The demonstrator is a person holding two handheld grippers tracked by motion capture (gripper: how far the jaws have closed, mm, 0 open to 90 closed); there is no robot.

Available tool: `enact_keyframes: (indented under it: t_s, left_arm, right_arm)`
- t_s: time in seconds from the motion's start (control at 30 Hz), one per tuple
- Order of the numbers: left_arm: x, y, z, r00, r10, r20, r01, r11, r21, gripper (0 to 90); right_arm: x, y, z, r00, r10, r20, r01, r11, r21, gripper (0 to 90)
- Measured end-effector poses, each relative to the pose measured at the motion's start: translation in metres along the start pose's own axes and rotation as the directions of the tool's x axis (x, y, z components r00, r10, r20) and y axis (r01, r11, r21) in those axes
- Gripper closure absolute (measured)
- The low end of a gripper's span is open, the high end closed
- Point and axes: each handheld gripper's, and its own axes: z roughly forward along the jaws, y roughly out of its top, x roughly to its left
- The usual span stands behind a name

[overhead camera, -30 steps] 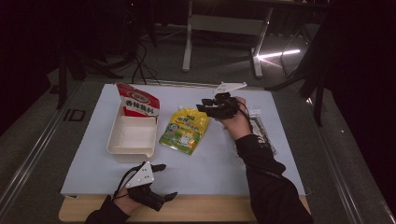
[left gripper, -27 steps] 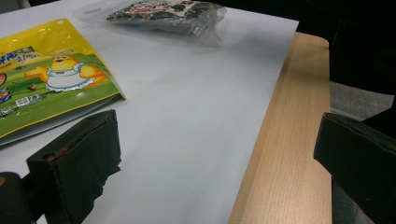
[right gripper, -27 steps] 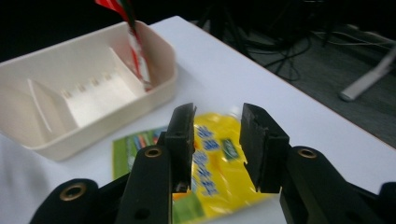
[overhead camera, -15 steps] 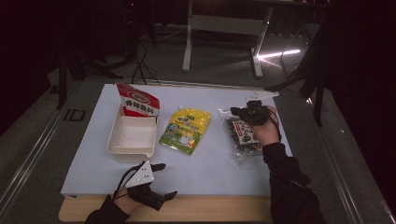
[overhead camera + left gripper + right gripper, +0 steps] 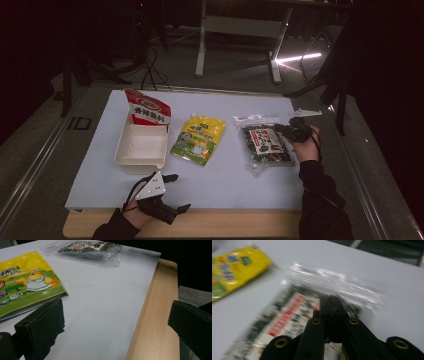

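The white tray (image 5: 142, 146) holds a red pouch (image 5: 148, 111) leaning at its far end. The dark snack bag (image 5: 266, 145) lies flat right of the yellow pouch (image 5: 198, 140), long axis running near-to-far. The right gripper (image 5: 291, 131), jaws pressed together empty, hovers at its far right edge. The left gripper (image 5: 172, 192) rests wide open, holding nothing.

Clear bag (image 5: 266, 145): transparent plastic film, glossy and crinkled, catching bright glints; a printed paper-like label lies inside over dark contents. Yellow pouch (image 5: 198, 140): smooth printed plastic, glossy. Red-and-white packet (image 5: 148, 108): printed plastic film with a slight sheen. Tray (image 5: 141, 148): cream plastic, matt, smooth. Table (image 5: 160, 322): light wood with visible grain at the bare edge. Sheet (image 5: 105, 302) over it: pale, smooth, matt. Left gripper (image 5: 171, 192): pads of black, matt, rough-edged foam-like material.
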Motion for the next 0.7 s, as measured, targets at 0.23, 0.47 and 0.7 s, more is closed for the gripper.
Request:
enact_keyframes:
  t_s: [0.23,0.47,0.7]
  left_arm:
    - [0.001,-0.001,0.002,1.0000,-0.005,0.001,0.005,1.0000,0.005,1.6]
    - [0.003,-0.002,0.002,0.9999,-0.012,-0.003,0.012,0.9998,0.012,1.6]
    - [0.003,-0.002,0.002,0.9999,-0.015,-0.002,0.015,0.9998,0.015,1.6]
  right_arm:
    - [-0.033,-0.026,0.008,0.9930,0.075,0.091,-0.080,0.996,0.047,89.9]
    - [-0.046,-0.038,0.020,0.9826,0.126,0.136,-0.139,0.986,0.088,89.9]
    - [-0.043,-0.044,0.031,0.9820,0.137,0.130,-0.154,0.979,0.136,89.9]
